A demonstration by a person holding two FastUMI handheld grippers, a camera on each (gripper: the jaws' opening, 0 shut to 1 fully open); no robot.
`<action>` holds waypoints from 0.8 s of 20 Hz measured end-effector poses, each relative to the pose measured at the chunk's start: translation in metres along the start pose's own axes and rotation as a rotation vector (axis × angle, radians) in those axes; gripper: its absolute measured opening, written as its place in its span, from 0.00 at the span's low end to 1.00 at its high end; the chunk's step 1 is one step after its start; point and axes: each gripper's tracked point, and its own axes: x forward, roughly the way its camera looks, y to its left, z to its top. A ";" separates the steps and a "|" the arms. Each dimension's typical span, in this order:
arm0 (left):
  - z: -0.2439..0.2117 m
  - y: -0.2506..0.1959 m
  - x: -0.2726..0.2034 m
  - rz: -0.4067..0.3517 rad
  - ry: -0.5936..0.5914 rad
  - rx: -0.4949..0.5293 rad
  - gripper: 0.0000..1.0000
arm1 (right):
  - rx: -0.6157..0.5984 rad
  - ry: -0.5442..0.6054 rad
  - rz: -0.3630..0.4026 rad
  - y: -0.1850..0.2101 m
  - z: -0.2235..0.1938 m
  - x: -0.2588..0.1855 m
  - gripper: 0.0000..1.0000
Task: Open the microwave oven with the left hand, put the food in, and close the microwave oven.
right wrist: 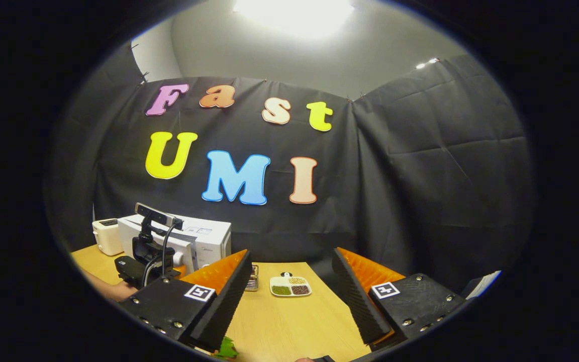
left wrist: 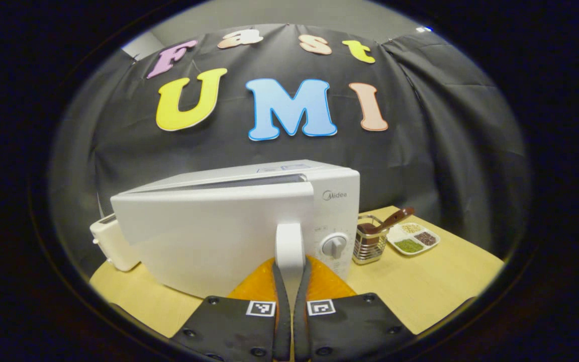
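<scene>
While we look along the left gripper [left wrist: 291, 281], we find its two fingers clenched on the upright white door handle [left wrist: 289, 246] of the microwave oven [left wrist: 239, 221], the handle rising from between them at six o'clock in the left gripper view. We see a white, boxy oven with a plain pale door [left wrist: 209, 236]. That door stands slightly ajar, its top edge swung away from the body so that a dark wedge shows along the top. Just at three o'clock from the handle sits a round white dial [left wrist: 334, 245] on the control panel. The oven rests on a light wooden table [left wrist: 440, 281].

From this view we also make out a white toaster [left wrist: 111, 244] at nine o'clock from the oven, touching or nearly touching its side; we cannot tell which. At three o'clock stands a wire utensil holder [left wrist: 369, 246] with a brown spoon [left wrist: 392, 220], and beside it a white divided dish [left wrist: 414, 238] of green, pale and dark grains.

In the right gripper view we see the right gripper [right wrist: 289, 296] released, its fingers spread wide over the table. Between them, farther off, lies the divided dish. At nine o'clock we see the left gripper from outside, with its camera mount and cable, in front of the oven, and a hand [right wrist: 118, 290] holding it. A scrap of something green [right wrist: 226, 348] shows at six o'clock; we cannot tell what it is.
</scene>
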 end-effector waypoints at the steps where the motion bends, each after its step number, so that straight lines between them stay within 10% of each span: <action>1: -0.001 0.002 -0.008 -0.002 0.003 0.009 0.09 | 0.005 -0.009 0.016 0.004 0.002 -0.001 0.97; 16: -0.039 0.069 -0.141 0.165 0.031 -0.027 0.08 | 0.043 -0.029 0.301 0.046 -0.004 -0.057 0.97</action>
